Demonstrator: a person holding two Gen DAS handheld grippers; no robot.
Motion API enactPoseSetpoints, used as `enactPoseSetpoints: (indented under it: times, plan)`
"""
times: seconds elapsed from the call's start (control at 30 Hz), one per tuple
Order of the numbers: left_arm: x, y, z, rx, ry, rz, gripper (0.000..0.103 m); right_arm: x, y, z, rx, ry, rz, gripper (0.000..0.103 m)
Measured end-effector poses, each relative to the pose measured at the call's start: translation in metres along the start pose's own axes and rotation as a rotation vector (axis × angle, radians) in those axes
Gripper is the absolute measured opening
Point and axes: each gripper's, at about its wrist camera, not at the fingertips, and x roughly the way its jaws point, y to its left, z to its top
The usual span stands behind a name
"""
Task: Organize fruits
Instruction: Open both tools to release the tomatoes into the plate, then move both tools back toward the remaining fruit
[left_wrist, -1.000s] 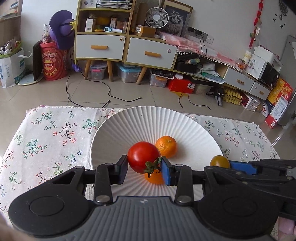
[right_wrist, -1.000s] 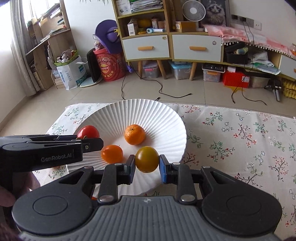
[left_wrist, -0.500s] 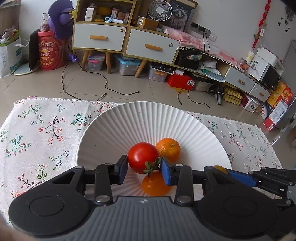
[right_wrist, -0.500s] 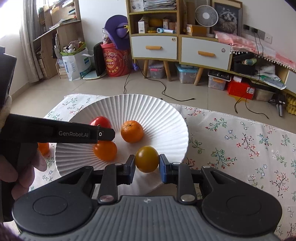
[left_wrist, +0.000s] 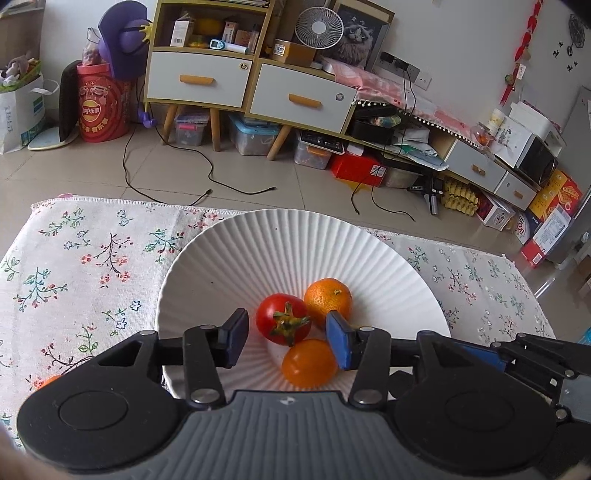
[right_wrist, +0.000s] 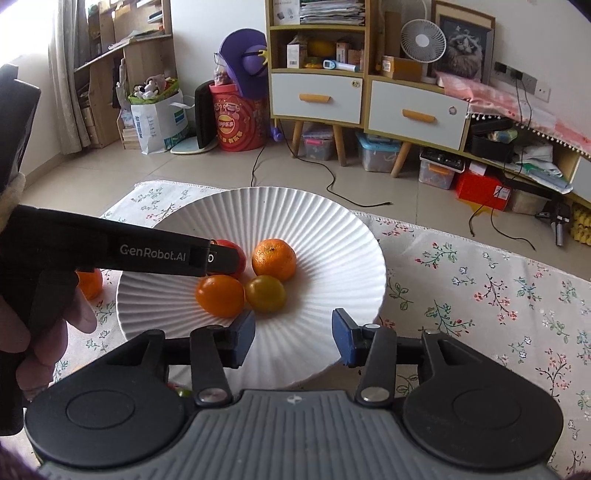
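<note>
**Four fruits grouped in white plate, both grippers spreading above them**

Resting together near the middle of the ribbed white plate (right_wrist: 332, 236): red tomato (left_wrist: 282, 319) with green calyx up, mandarin (right_wrist: 273, 259) touching it behind, orange tomato (right_wrist: 220, 295) in front, yellow-green tomato (right_wrist: 265, 293) beside that one and against the mandarin. Plate set on a floral tablecloth (right_wrist: 480, 288).

Poised over the near rim, tilted downward toward the fruit: left gripper (left_wrist: 286, 338), jaws opening, pads clear of the red tomato that sits in the gap between them. Seen from the right wrist view as a long black bar reaching in from the left across the plate, gripped below by a hand (right_wrist: 48, 332) with curled fingers.

Angled down likewise at the plate's near edge: right gripper (right_wrist: 293, 334), jaws opening, only bare plate between the pads, yellow-green tomato lying just beyond.

Off the plate on the cloth, to the left: another orange fruit (right_wrist: 89, 282), partly hidden behind the left gripper.
</note>
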Motion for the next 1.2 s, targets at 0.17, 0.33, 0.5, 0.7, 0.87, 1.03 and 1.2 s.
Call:
enactPoseSetpoints:
  times: [0.17,0.33,0.5,0.7,0.87,1.03,1.2]
  plan:
    - [-0.011,-0.002,-0.004,0.038,0.0,0.026,0.058,-0.009,0.0,0.0,0.006,-0.009,-0.006,0.057]
    - [-0.029,0.0,-0.008,0.04,-0.011,0.053,0.074,-0.02,0.0,-0.001,0.024,-0.019,-0.022,0.067]
    - [-0.049,0.004,-0.015,0.057,-0.015,0.096,0.087,-0.031,0.001,-0.004,0.027,-0.011,-0.046,0.079]
    - [-0.065,0.007,-0.02,0.041,0.018,0.137,0.094,-0.037,-0.003,-0.011,0.082,0.039,-0.051,0.085]
    - [-0.076,0.009,-0.031,0.042,0.024,0.157,0.099,-0.045,-0.007,-0.015,0.14,0.055,-0.041,0.091]
    - [-0.083,0.011,-0.045,0.041,0.053,0.175,0.099,-0.042,-0.002,-0.022,0.128,0.129,-0.058,0.094]
    - [-0.091,0.018,-0.065,0.045,0.066,0.183,0.099,-0.045,0.008,-0.03,0.062,0.157,-0.029,0.098]
